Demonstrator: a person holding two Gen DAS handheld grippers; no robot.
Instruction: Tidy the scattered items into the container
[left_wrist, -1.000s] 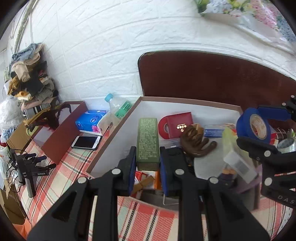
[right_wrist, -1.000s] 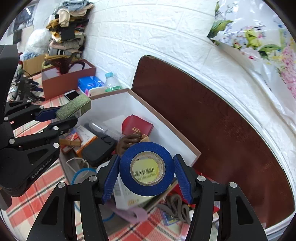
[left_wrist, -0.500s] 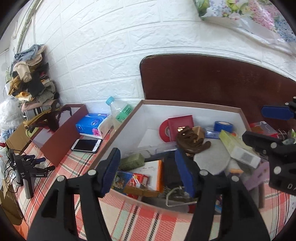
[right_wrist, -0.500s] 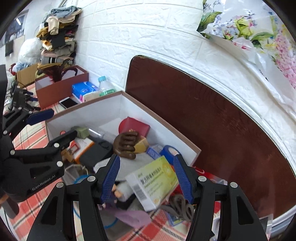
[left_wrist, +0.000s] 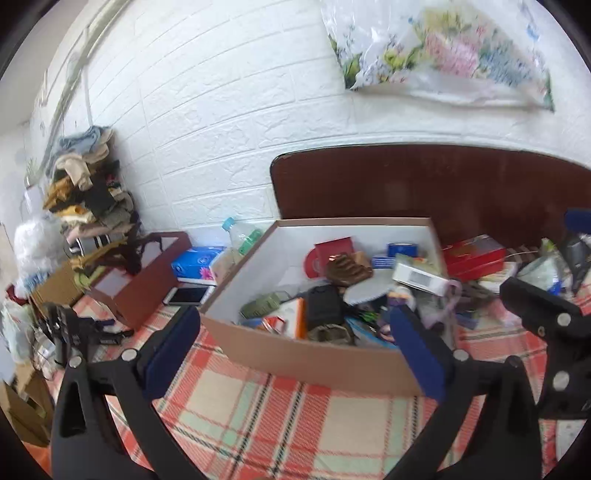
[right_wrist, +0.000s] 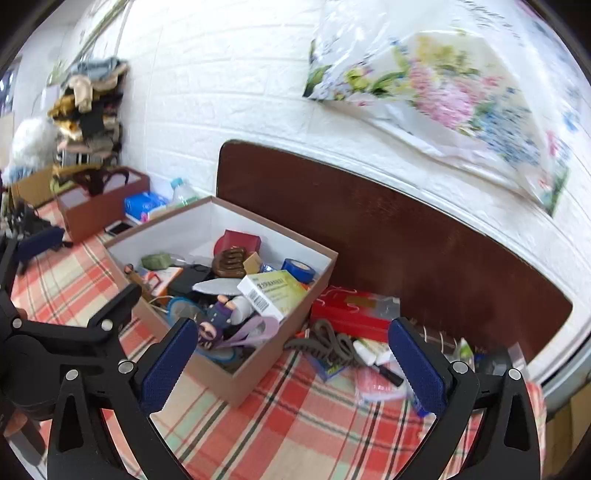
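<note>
- My cardboard box (right_wrist: 243, 384), white inside, brims with clutter: blue tape roll (right_wrist: 298, 269), green packet (right_wrist: 157, 261).
- My left claw (left_wrist: 295, 354) and right claw (right_wrist: 291, 363) gape, empty.

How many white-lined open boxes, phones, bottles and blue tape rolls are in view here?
White-lined open boxes: 2, big box and small box
Phone: 1
Bottle: 1
Blue tape roll: 1
Total: 5

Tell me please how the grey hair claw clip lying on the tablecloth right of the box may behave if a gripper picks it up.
The grey claw clip looks like hard plastic, so probably stiff and light. Its curved teeth may slide off flat fingers, and squeezing its ends could spring it open. It touches a marker and red packet, which may shift.
</note>
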